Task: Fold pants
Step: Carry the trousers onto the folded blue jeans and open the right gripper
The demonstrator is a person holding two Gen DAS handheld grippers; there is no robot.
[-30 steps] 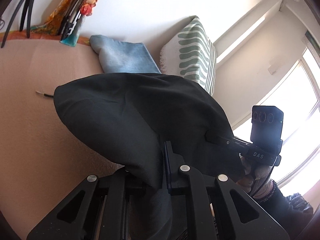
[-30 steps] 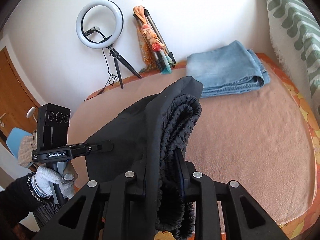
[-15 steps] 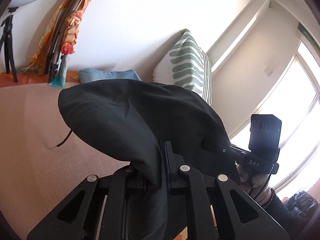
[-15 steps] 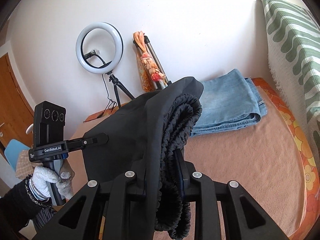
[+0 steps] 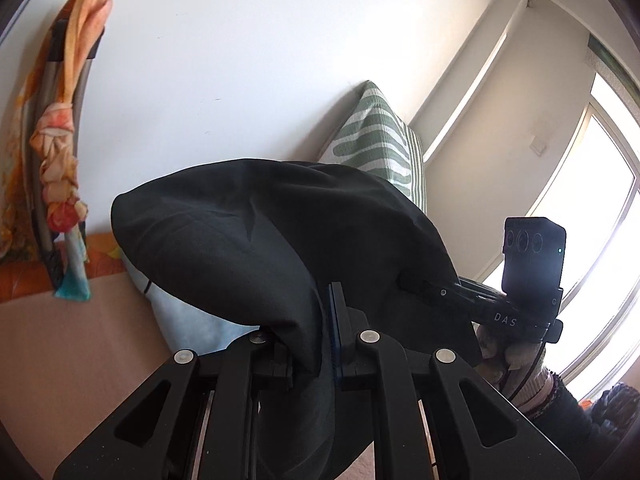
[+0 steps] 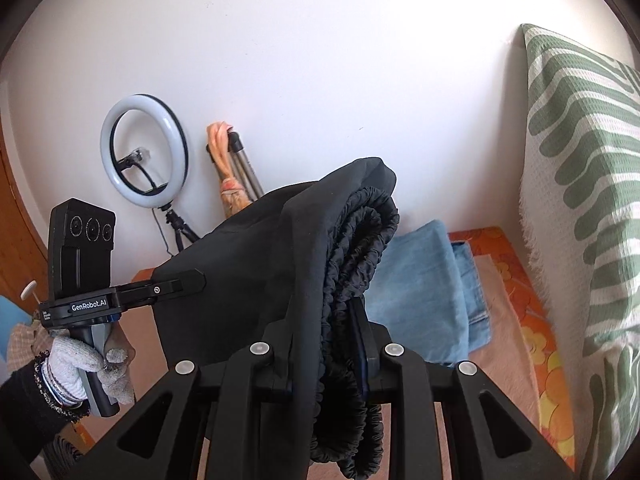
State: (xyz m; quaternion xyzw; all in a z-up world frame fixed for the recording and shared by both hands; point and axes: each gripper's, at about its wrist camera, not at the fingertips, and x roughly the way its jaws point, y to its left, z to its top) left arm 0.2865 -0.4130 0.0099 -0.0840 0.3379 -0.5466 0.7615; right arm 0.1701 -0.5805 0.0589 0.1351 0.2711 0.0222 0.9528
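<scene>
Both grippers have risen since the earlier frame, lifting the black pants (image 5: 248, 248) clear of the pink blanket (image 5: 72, 344), so more white wall now fills each view. The left gripper (image 5: 326, 320) is nearly closed, pinching a thin fold of the fabric. The right gripper (image 6: 340, 332) is clamped on the bunched elastic waistband (image 6: 360, 240). Folded blue jeans (image 6: 424, 280) lie on the blanket behind, beside a green-striped pillow (image 6: 580, 160).
</scene>
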